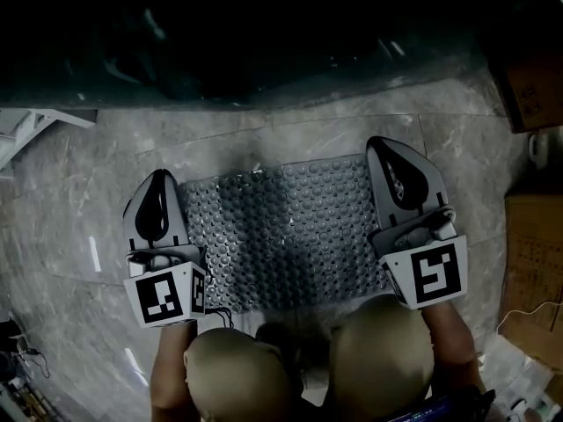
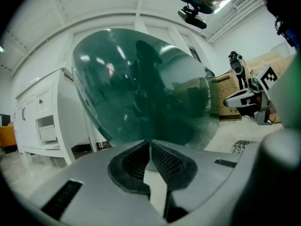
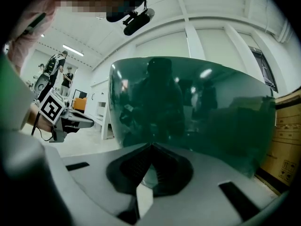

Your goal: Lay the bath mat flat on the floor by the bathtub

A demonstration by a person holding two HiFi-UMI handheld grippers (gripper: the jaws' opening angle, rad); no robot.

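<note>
- A white cabinet (image 2: 40, 121) with a drawer and a door stands at the far left in the left gripper view, just beside the tub.
- The left gripper (image 1: 159, 183) rests low over the grey marble floor (image 1: 70, 227), at the mat's left edge, nose pointing toward the tub. Its marker cube (image 1: 163, 295) faces up near the person's left knee (image 1: 237, 367).
- In its own view the left gripper (image 2: 150, 144) has its ribbed pads (image 2: 167, 161) pressed together at the tips. Nothing sits between them, and only pale floor shows through the narrow slit lower down.
- The bath mat (image 1: 290, 236), grey and covered in round studs, lies spread flat on the floor between the two grippers. Its far edge is near the tub and its near edge is by the knees. A corner of it (image 2: 240, 146) shows low at the right of the left gripper view.
- The bathtub (image 1: 264, 33) is dark, glossy green and fills the top of the head view. It looms straight ahead of both pairs of jaws.
- The right gripper (image 1: 387, 148) sits over the mat's right edge, slightly farther forward than the left one.
- In its own view the right gripper (image 3: 151, 146) is likewise clenched tip to tip, with nothing in its grasp.
- Cardboard boxes (image 1: 532, 244) stand on the floor at the far right.
</note>
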